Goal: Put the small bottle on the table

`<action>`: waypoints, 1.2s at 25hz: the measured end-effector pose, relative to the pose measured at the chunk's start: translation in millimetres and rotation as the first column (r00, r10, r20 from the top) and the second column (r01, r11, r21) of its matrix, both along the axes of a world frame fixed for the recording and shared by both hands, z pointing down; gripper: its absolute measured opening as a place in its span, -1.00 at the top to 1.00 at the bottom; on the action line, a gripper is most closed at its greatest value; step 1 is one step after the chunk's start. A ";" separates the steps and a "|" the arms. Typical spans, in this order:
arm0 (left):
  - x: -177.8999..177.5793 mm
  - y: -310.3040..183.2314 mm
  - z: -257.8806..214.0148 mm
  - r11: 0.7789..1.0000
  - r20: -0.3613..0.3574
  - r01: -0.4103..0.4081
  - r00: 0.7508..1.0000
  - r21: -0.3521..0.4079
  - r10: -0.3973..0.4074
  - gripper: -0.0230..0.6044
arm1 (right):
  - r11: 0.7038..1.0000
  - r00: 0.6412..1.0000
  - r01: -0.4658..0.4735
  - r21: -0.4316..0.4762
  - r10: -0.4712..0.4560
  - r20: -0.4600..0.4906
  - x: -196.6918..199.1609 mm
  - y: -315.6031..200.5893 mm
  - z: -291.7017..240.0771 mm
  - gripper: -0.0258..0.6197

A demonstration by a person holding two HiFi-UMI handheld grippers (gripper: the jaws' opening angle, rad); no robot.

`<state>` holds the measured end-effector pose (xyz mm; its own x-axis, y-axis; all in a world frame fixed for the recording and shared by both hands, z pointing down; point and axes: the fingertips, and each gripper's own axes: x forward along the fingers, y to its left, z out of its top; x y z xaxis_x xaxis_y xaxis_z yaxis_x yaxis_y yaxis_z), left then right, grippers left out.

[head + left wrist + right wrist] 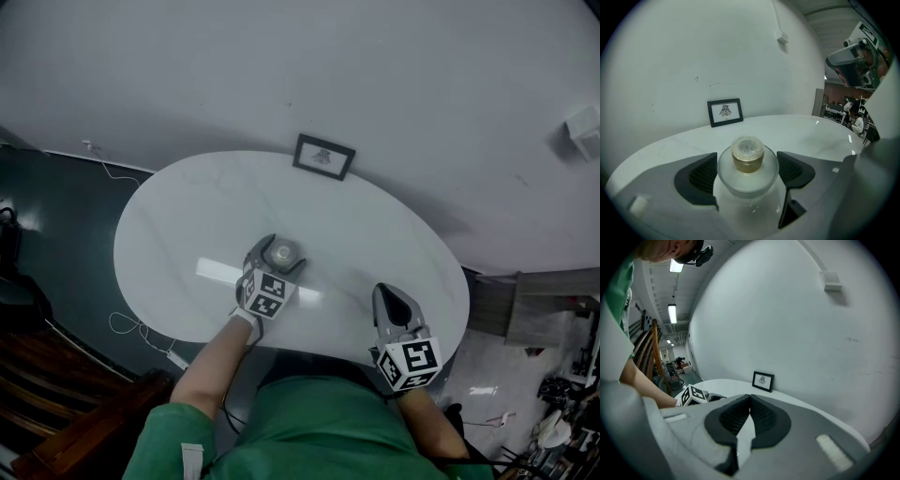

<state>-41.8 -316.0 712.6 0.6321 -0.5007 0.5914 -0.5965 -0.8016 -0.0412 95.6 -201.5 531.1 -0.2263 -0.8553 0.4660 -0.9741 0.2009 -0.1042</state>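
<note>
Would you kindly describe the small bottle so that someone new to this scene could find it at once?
On the white oval table, look at its middle, where the left gripper has its jaws either side of a small frosted glass bottle. Its gold collar and clear round stopper set it apart from the black-framed picture standing at the far edge.

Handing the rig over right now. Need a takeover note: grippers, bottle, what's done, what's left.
Left gripper: jaws spread, small bottle between them, pads look just off its sides.
Right gripper: jaws together, empty, by the table's near edge.
Bottle: upright on the white table, in front of the framed picture.
Done: bottle looks set down.
Left: draw the left gripper back without tipping it.
</note>
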 end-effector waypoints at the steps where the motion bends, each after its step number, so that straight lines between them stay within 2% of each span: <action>1: -2.8 -0.2 -2.0 1.000 0.001 0.006 1.000 0.004 -0.006 -0.30 | 1.000 1.000 0.003 0.002 -0.003 0.003 -0.3 -1.1 0.0 0.91; 7: -17.5 4.3 -19.5 0.999 0.006 0.022 1.000 0.042 -0.022 -0.31 | 0.999 0.999 0.035 0.021 -0.035 0.019 -4.9 -10.1 -2.4 0.91; 11: -30.3 14.8 -40.4 0.997 -0.024 0.053 0.998 0.059 -0.052 -0.31 | 0.997 0.998 0.062 0.039 -0.063 0.029 -10.1 -14.4 -6.5 0.91; 17: -43.5 26.3 -100.6 0.980 -0.135 0.155 0.981 0.127 -0.138 -0.30 | 0.992 0.995 0.094 0.079 -0.097 0.038 -14.6 -21.1 -16.4 0.91; 24: -39.0 39.5 -176.8 0.963 -0.255 0.211 0.953 0.169 -0.164 -0.28 | 0.981 0.990 0.124 0.149 -0.132 0.048 -18.7 -31.2 -37.9 0.91; 25: -38.4 42.1 -186.5 0.962 -0.280 0.219 0.945 0.164 -0.168 -0.19 | 0.978 0.990 0.127 0.165 -0.136 0.048 -19.7 -31.8 -42.4 0.91; 28: -36.8 51.3 -214.3 0.957 -0.360 0.245 0.916 0.155 -0.176 0.28 | 0.965 0.988 0.133 0.224 -0.146 0.043 -22.3 -32.5 -58.2 0.91; 30: -35.4 56.8 -230.7 0.949 -0.385 0.262 0.905 0.174 -0.179 0.46 | 0.956 0.987 0.140 0.259 -0.155 0.038 -23.2 -33.6 -69.0 0.91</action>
<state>-77.2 -259.2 482.0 0.6388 -0.7416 0.2050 -0.7638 -0.6434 0.0526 72.4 -235.0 462.1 -0.3787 -0.8992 0.2192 -0.9255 0.3689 -0.0854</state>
